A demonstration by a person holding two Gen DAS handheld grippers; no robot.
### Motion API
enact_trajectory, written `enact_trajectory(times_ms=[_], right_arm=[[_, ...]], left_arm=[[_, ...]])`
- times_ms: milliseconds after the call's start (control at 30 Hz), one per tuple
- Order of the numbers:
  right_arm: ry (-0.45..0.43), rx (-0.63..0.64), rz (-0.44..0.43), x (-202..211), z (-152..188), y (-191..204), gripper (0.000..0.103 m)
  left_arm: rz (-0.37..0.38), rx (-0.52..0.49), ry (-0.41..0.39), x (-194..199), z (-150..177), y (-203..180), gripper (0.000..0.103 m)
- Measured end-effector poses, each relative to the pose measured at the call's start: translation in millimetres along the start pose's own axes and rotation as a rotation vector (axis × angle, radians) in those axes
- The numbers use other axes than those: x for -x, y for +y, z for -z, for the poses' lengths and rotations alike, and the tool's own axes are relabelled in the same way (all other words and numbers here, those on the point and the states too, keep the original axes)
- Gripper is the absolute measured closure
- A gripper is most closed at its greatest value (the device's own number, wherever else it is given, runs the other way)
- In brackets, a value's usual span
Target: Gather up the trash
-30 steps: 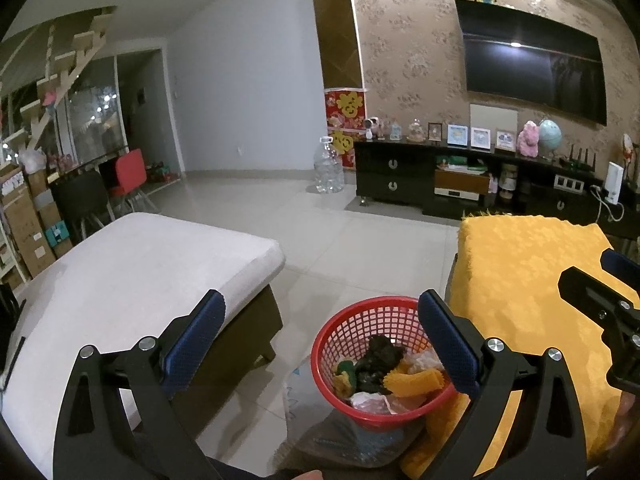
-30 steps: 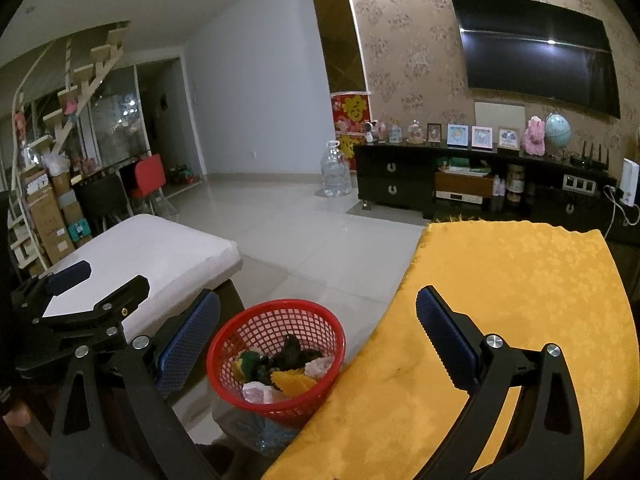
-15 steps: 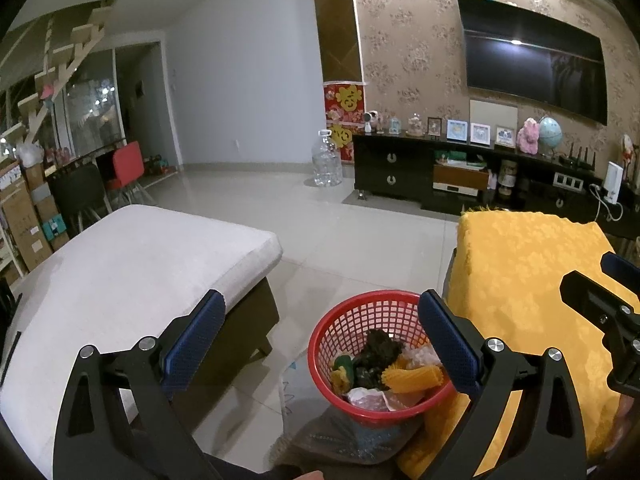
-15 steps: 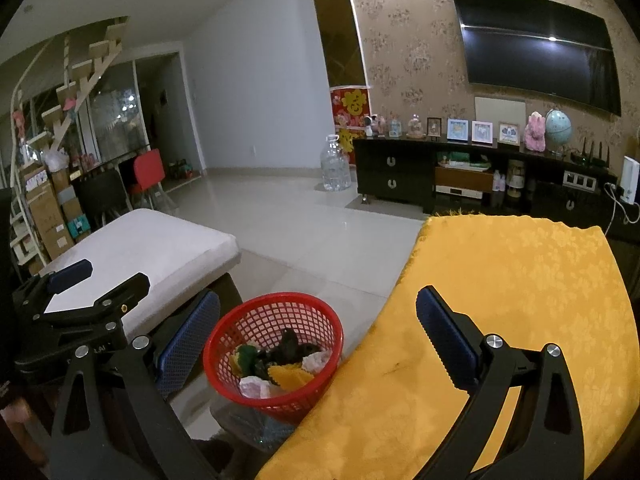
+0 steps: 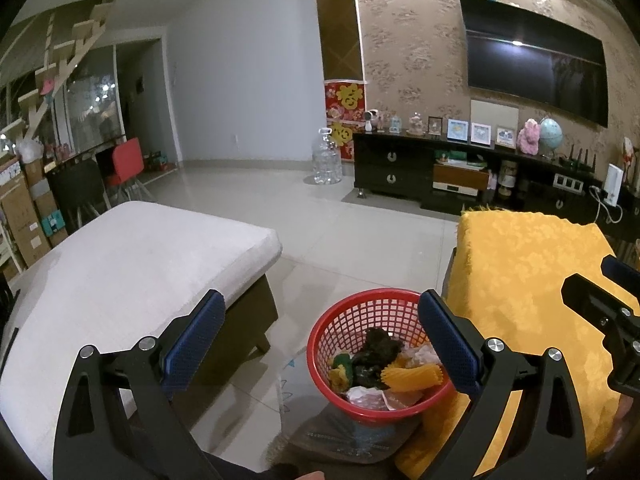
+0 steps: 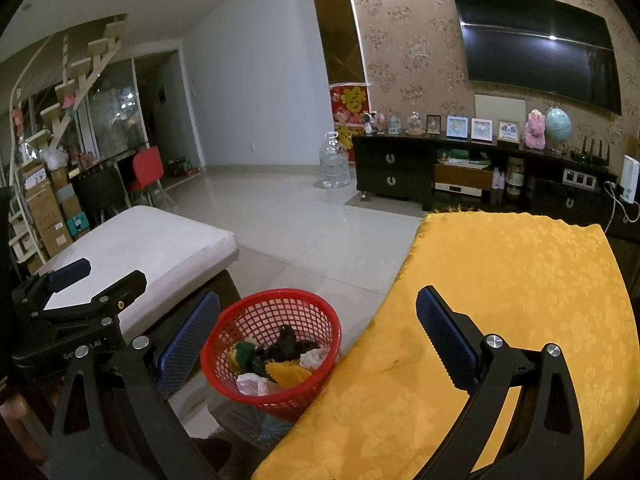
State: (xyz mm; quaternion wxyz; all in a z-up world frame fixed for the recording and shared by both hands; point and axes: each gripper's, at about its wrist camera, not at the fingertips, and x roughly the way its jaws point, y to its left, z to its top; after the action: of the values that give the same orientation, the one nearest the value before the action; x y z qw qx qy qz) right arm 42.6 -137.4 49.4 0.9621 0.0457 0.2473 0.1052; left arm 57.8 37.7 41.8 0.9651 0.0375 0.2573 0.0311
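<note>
A red mesh basket point(image 5: 360, 312) stands low between the white ottoman and the yellow-covered table; it also shows in the right wrist view point(image 6: 276, 312). It holds trash: a dark crumpled lump point(image 5: 378, 346), an orange ridged wrapper point(image 5: 412, 376), a green piece point(image 5: 343, 361) and white paper point(image 5: 362, 396). My left gripper point(image 5: 320, 344) is open and empty, held above and just left of the basket. My right gripper point(image 6: 318, 344) is open and empty, its right finger over the yellow cloth. The left gripper's body point(image 6: 76, 312) shows at the left of the right wrist view.
A white cushioned ottoman point(image 5: 120, 264) is on the left. A table under a yellow cloth point(image 6: 520, 300) is on the right. Pale tiled floor point(image 5: 340, 228) lies ahead. A dark TV cabinet point(image 5: 460, 172) and a water bottle point(image 5: 326, 160) stand at the far wall.
Both views have shifted slightly, with the basket sitting a little lower in the frame. Both grippers stay open and empty.
</note>
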Motion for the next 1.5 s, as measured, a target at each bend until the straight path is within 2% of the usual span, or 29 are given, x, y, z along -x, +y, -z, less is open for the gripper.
enact_trajectory(times_ms=[500, 1500], right_arm=[[0.002, -0.003, 0.001, 0.5, 2.4, -2.4, 0.007], [0.008, -0.001, 0.001, 2.4, 3.4, -4.5, 0.007]], left_arm=[[0.03, 0.017, -0.004, 2.5, 0.8, 0.2, 0.009], [0.01, 0.017, -0.01, 2.9, -0.2, -2.3, 0.008]])
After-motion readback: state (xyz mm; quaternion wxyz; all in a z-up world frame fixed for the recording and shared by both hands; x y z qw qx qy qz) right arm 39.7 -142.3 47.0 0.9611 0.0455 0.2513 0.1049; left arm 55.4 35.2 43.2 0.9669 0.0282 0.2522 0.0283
